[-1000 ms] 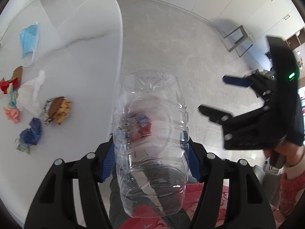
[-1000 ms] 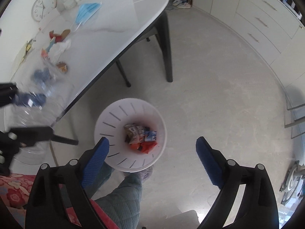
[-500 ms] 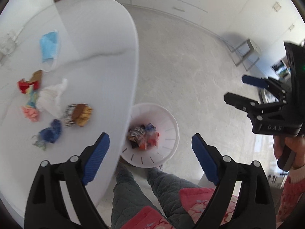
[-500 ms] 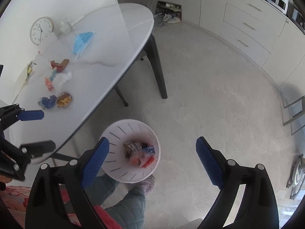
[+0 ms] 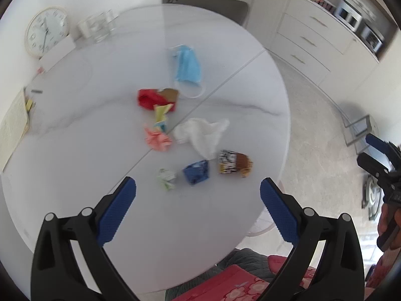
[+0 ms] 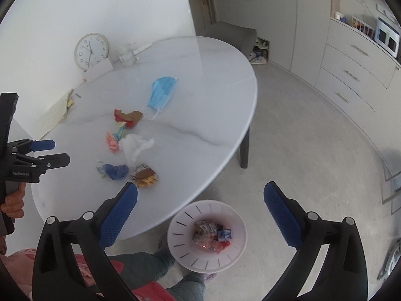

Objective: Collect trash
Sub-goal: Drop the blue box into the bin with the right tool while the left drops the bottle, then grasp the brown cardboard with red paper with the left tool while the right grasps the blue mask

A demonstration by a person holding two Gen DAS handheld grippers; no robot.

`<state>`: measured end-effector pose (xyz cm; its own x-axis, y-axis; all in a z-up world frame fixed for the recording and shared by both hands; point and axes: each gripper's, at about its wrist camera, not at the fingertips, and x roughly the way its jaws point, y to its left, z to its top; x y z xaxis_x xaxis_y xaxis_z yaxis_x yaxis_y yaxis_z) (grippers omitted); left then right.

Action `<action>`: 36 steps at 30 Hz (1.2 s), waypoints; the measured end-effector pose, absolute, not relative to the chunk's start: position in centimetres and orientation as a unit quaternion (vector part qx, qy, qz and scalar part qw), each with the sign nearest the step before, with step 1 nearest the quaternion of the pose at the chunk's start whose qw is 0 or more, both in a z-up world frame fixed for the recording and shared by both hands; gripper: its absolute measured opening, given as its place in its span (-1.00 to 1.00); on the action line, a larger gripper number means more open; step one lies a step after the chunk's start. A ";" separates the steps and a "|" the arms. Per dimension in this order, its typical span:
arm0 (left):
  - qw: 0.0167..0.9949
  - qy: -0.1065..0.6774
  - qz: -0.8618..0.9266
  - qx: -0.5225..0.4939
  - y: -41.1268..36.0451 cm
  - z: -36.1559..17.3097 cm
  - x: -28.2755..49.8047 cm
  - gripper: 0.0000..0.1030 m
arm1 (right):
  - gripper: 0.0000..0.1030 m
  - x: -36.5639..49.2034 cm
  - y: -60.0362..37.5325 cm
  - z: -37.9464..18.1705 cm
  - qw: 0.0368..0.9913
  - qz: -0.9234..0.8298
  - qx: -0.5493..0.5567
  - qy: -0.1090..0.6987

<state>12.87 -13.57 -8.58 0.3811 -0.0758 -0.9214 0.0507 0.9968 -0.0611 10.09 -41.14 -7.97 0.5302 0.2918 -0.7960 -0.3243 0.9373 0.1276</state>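
Trash lies on the white table (image 5: pixel 75 155): a blue face mask (image 5: pixel 187 65), a red wrapper (image 5: pixel 150 99), a pink paper ball (image 5: pixel 158 140), a white tissue (image 5: pixel 203 135), a blue wrapper (image 5: pixel 196 172), a brown snack wrapper (image 5: pixel 233 166) and a small green scrap (image 5: pixel 166 175). My left gripper (image 5: pixel 198 200) is open and empty, above the table's near part, just short of the blue wrapper. My right gripper (image 6: pixel 200 210) is open and empty, above the white bin (image 6: pixel 180 228) on the floor, which holds wrappers (image 6: pixel 211 235). The brown snack wrapper (image 6: pixel 144 175) lies near its left finger.
A wall clock (image 6: pixel 92 52), glasses (image 6: pixel 126 56) and papers (image 6: pixel 54 116) stand at the table's far side. A grey chair (image 6: pixel 230 33) is behind the table. Cabinets (image 6: pixel 356 60) line the right wall. The person's legs (image 6: pixel 150 263) are beside the bin.
The left gripper let go of a clear plastic bottle, which is out of view now, opened, and swung from over the bin to over the table. The right gripper tilted up.
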 end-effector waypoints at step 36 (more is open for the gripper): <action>0.698 0.678 0.045 -0.227 -3.7 -22.9 35.2 0.24 | 0.95 27.9 -27.9 -13.1 0.844 0.186 -0.016 0.502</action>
